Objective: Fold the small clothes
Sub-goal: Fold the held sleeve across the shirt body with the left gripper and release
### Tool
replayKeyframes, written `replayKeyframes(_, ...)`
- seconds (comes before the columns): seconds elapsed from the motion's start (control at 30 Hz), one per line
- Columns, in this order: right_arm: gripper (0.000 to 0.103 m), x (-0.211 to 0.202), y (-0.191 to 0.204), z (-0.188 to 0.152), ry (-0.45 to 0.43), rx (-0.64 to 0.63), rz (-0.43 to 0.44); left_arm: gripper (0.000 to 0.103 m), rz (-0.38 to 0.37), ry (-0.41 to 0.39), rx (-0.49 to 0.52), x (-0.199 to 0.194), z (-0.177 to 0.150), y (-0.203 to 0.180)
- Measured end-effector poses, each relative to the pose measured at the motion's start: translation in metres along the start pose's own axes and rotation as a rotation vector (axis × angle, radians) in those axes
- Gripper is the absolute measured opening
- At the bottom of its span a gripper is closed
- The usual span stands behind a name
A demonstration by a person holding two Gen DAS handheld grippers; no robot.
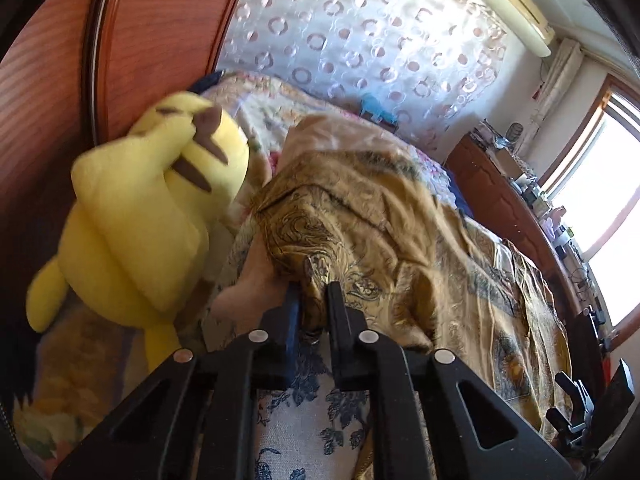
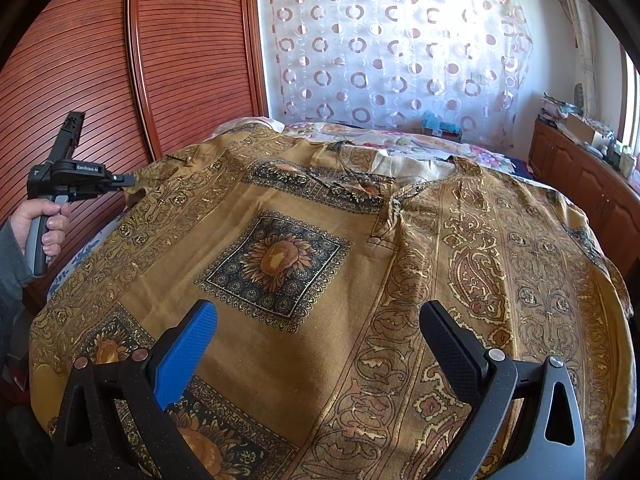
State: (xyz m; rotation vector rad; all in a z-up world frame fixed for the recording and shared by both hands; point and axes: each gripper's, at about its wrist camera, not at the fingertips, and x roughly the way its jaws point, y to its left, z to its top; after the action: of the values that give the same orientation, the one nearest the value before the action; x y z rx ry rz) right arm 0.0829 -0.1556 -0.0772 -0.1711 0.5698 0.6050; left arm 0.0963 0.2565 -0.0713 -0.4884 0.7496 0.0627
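So we've got the garment (image 2: 304,240), a gold-brown printed top with sunflower squares and paisley borders, spread flat across the bed (image 2: 440,140), neckline toward the curtain (image 2: 392,48). Our left gripper (image 1: 314,288) is clamped down on a bunched edge of the fabric, cloth pinched right between the two black fingers and lifted into a peak. From the right wrist view we can see that same gripper over at the garment's left edge by the wooden wardrobe (image 2: 80,60), with a hand (image 2: 44,224) wrapped round its grey handle. Our right gripper (image 2: 320,328) hovers above the near part of the garment with jaws spread wide, blue pad on one side, black on the other, nothing between them. A yellow plush (image 1: 148,216) sits by the wardrobe just left of the lifted fabric.
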Motion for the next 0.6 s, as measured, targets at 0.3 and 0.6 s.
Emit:
replayKeyframes(0.3, 0.101, 0.000, 0.000, 0.000, 0.000, 0.001, 0.001, 0.008, -0.065, -0.052, 0.169, -0.012, 0.026, -0.077)
replayKeyframes(0.6, 0.101, -0.001, -0.003, -0.001, -0.004, 0.018, 0.010, 0.019, -0.179, 0.054, 0.456, -0.013, -0.017, -0.188)
